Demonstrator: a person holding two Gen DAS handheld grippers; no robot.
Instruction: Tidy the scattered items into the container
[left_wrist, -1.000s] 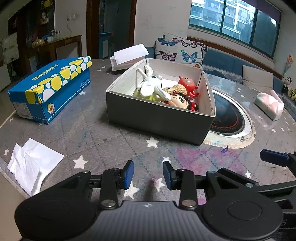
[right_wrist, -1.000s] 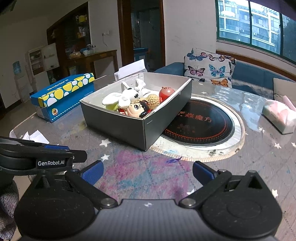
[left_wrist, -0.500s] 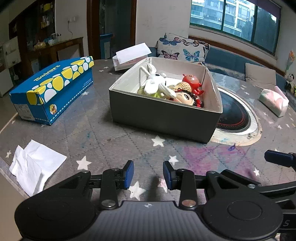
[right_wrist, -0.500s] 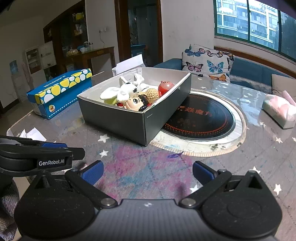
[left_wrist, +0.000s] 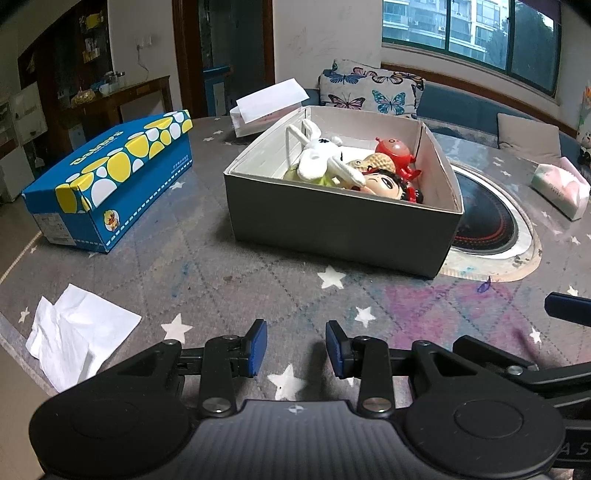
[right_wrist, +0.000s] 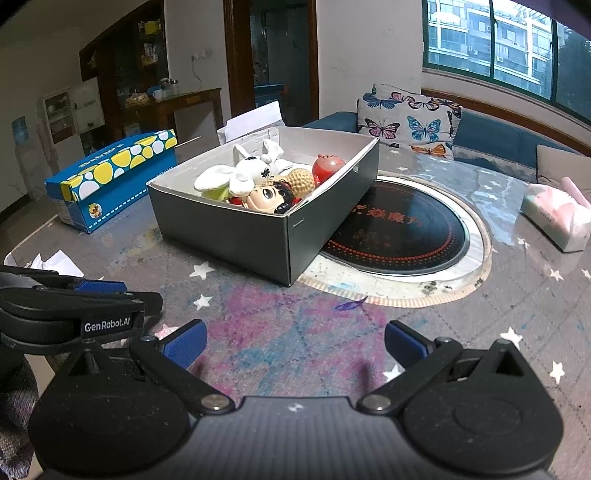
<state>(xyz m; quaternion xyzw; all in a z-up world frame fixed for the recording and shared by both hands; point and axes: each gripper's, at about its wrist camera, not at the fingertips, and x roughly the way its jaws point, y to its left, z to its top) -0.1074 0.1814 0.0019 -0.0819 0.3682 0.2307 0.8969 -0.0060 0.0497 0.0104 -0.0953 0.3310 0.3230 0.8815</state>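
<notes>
A grey open box stands on the table; it also shows in the right wrist view. Inside lie a white plush rabbit, a big-headed doll, a tan knitted toy and a red round toy. My left gripper hovers low over the table in front of the box, its jaws partly apart and empty. My right gripper is wide open and empty, to the right of the left one, which shows in its view.
A blue and yellow spotted box lies left of the grey box. A crumpled white tissue lies near the table's left edge. A built-in round hob sits behind right. A pink tissue pack is far right; a white tissue box is behind.
Both grippers have pulled back and risen a little from the grey box, which looks smaller and further off. Jaw openings are unchanged.
</notes>
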